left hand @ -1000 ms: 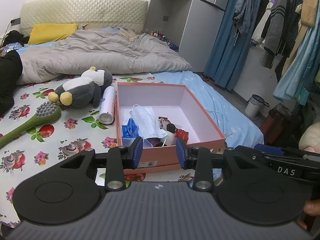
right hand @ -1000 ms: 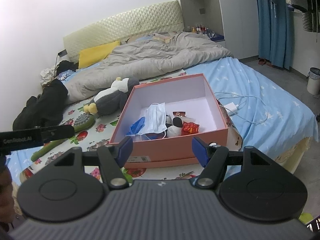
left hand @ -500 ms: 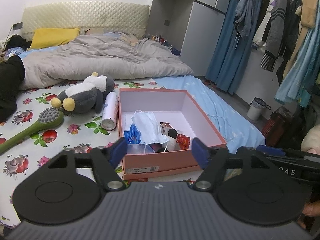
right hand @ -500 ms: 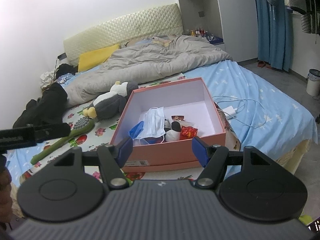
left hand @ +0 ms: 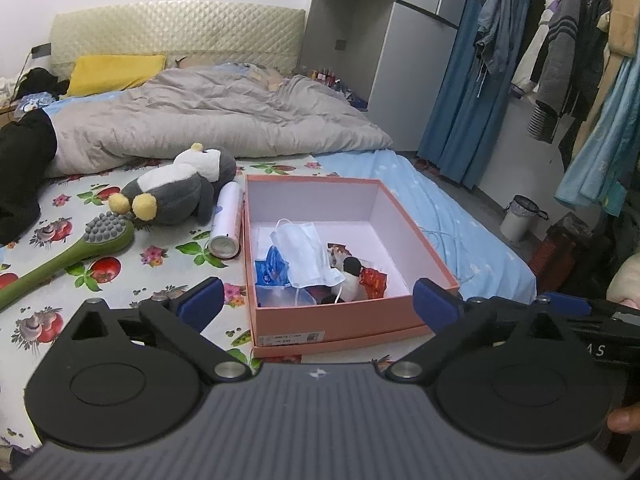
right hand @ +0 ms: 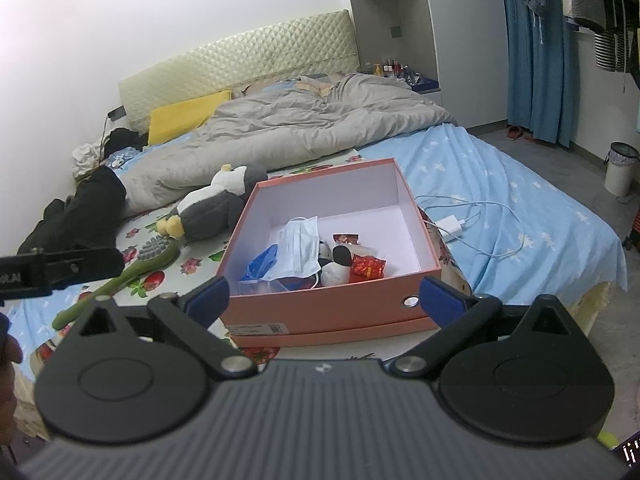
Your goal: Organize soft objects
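Left tongs (left hand: 318, 298) now spread wide vs narrow 1 s ago, empty above pink box (left hand: 340, 322); right tongs (right hand: 326, 294) wide too.

Grey-white plush penguin (left hand: 176, 192) on its side beside open pink box (left hand: 340, 320)

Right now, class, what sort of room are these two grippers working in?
Almost certainly a lived-in bedroom: a bed with a quilted headboard and rumpled grey duvet, plus clothes hanging on a rail beside the blue curtain.

Pink box (left hand: 336, 322) — grey-white plush penguin (left hand: 176, 192)
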The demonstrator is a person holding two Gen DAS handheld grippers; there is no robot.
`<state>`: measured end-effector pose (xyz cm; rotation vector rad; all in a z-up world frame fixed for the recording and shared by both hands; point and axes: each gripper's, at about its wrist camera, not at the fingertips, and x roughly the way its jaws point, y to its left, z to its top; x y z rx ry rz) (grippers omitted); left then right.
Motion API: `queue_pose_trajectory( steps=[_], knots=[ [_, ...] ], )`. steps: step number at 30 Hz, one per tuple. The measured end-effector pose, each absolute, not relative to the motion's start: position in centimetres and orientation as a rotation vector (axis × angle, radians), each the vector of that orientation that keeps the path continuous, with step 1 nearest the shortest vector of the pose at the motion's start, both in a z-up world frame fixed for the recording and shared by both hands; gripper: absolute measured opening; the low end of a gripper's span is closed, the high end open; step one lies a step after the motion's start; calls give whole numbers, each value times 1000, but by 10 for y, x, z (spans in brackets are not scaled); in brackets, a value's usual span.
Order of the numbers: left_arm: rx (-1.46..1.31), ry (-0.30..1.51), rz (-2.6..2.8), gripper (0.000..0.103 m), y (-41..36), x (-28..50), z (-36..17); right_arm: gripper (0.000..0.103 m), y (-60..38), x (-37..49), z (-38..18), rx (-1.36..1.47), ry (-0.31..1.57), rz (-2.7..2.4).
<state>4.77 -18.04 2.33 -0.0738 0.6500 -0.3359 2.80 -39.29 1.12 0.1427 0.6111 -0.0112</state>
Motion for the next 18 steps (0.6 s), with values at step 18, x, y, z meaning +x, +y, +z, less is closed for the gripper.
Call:
queue_pose_trajectory(
  steps=[18],
  knots=[
    [-79, 675, -305, 103, -179, 50, 22, 103, -388, 28, 13, 142, 614, 6]
  ],
)
